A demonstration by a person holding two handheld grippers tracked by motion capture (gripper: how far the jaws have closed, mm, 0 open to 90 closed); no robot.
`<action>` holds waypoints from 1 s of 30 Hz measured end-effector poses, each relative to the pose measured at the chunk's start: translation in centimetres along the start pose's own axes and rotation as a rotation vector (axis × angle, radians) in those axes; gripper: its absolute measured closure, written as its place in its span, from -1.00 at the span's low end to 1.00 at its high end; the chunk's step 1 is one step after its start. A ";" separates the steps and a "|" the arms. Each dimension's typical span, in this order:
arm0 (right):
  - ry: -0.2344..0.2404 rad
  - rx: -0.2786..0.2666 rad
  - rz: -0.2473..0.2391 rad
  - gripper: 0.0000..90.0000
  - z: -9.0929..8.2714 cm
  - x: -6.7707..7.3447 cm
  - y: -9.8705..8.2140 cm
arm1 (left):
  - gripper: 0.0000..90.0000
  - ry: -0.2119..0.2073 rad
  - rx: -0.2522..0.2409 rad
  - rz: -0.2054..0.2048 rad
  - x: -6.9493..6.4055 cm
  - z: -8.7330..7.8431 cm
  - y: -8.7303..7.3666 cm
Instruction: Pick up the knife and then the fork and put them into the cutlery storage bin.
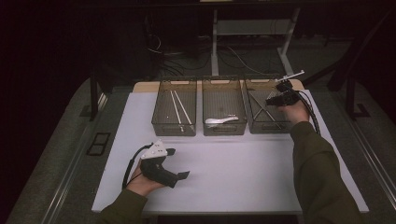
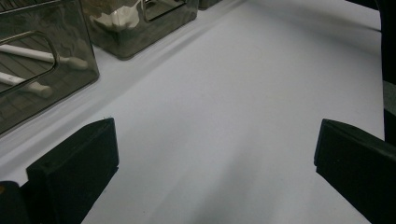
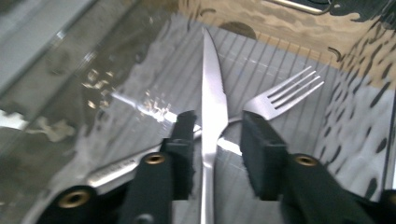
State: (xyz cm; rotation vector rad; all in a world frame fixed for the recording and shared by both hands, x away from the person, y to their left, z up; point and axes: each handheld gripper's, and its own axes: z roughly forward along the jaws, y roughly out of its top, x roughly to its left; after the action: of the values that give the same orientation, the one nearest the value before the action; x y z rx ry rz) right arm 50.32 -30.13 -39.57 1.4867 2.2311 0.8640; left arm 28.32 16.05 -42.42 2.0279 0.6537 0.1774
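- The knife [image 3: 213, 107] lies in the right-hand bin [image 1: 270, 122], crossed over a fork [image 3: 280, 95] on the bin's ribbed floor; the right gripper [image 3: 217, 140] straddles the knife's narrow part with a clear gap between each pad and the metal, so its jaws are released and the knife is loose.
- Likely trouble: pulling out of the bin at a slant could catch a pad on the knife and drag it, or tip it against the fork beneath; a sideways wobble could knock the bin's wall and shift the bin away from the middle bin [image 1: 224, 112].
- The spoon [image 1: 220, 121] in that middle bin and the chopsticks [image 1: 180, 108] in the bin beyond it lie well apart from the right-hand bin, so I judge them safe.
- Right hand [image 1: 293, 109]: reached forward over the right-hand bin's far corner, forearm stretched up the table [image 1: 233, 177], gripper tipped down into the bin.
- Left gripper [image 1: 176, 163]: resting low on the bare table, well short of the right-hand bin, jaws spread wide with nothing between them; wrist relaxed.
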 end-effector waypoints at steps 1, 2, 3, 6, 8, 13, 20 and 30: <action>0.012 -0.009 0.010 0.33 -0.2 0.0 0.0 | -1.00 -0.001 0.001 -0.002 0.0 0.0 0.0; 0.026 -0.013 0.012 0.23 -0.3 0.0 0.0 | -1.00 -0.001 0.001 -0.001 0.0 0.0 0.0; 0.035 -0.021 0.016 0.19 -0.5 0.0 0.0 | -1.00 -0.002 0.002 -0.003 0.0 0.0 0.0; 0.074 -0.031 0.028 0.05 -1.4 0.2 0.1 | -1.00 -0.003 0.007 -0.004 0.1 0.0 -0.1; 0.084 -0.045 0.018 -0.05 -2.1 0.5 0.1 | -1.00 -0.003 0.011 0.001 0.1 0.0 -0.2; 0.062 -0.118 -0.004 -0.22 -4.1 1.1 -0.2 | -1.00 0.005 0.008 0.003 0.0 0.0 -0.2; 0.081 -0.160 -0.011 -0.37 -5.9 1.5 -1.8 | -1.00 0.017 0.008 0.006 0.2 0.0 -0.3; 0.131 -0.251 -0.058 -0.50 -8.2 2.4 -4.1 | -1.00 0.006 0.008 0.028 -0.2 0.2 -0.6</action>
State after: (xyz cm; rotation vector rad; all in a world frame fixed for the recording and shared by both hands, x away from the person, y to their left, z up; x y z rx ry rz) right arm 41.79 -31.60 -35.75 1.2776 2.1483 1.2031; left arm 28.01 15.98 -42.99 2.0458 0.6303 0.1977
